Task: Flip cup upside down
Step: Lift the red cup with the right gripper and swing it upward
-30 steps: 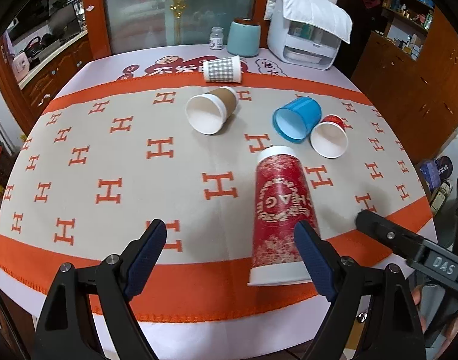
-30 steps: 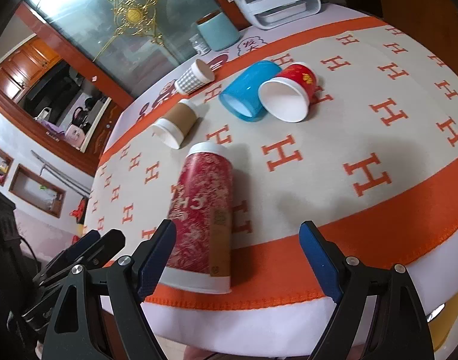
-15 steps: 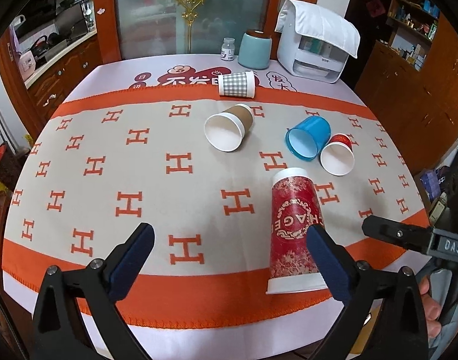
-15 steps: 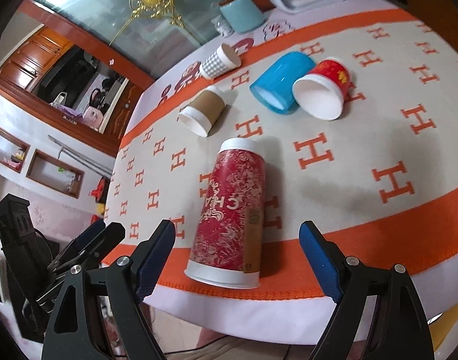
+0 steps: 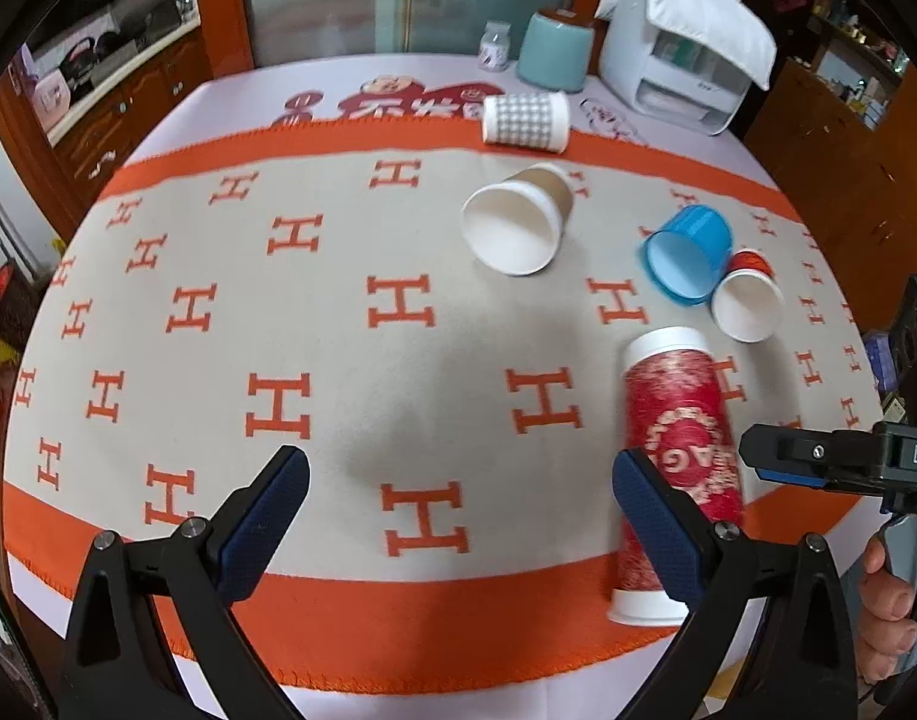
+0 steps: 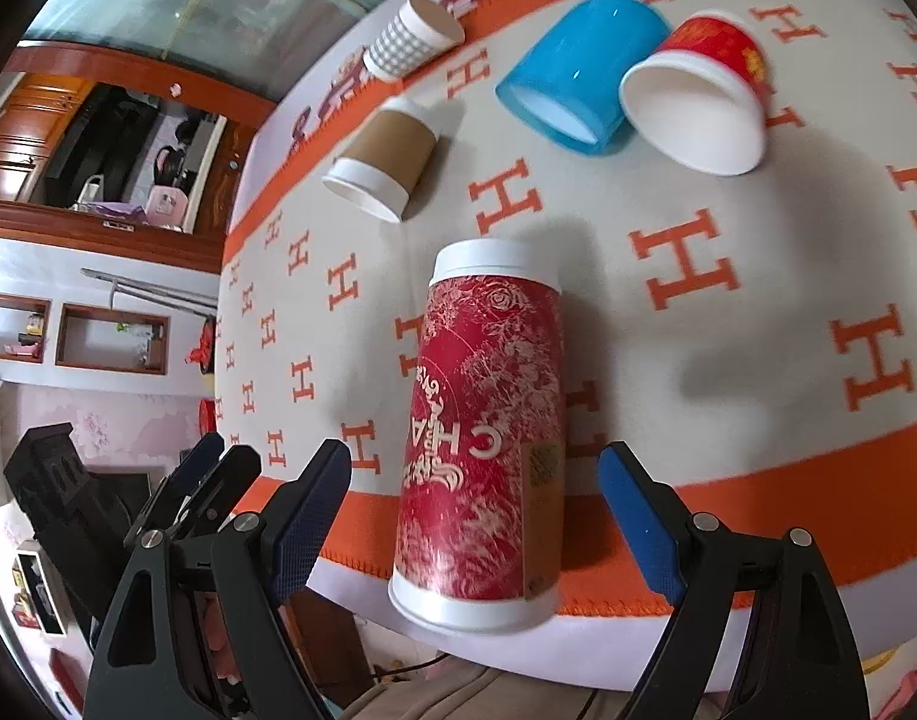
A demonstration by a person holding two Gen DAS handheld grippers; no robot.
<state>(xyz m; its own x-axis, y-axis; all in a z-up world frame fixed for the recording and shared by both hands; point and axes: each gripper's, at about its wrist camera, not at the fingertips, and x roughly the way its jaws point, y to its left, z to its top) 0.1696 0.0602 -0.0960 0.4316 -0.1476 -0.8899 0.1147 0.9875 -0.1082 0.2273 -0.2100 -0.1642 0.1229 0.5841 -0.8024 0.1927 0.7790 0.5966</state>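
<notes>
Cup on its side at near cloth edge, wide rim outward | right gripper spread wide, straddling cup, touching nothing | left gripper wide open, empty, just left of cup | other cups tipped beyond

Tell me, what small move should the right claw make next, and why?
Probably ease forward and down so the open right gripper straddles the tall red cup, then close. The cup lies on its side near the tablecloth's front edge, centred between the spread fingers but ungripped. The left gripper is open, off to the cup's side.
</notes>
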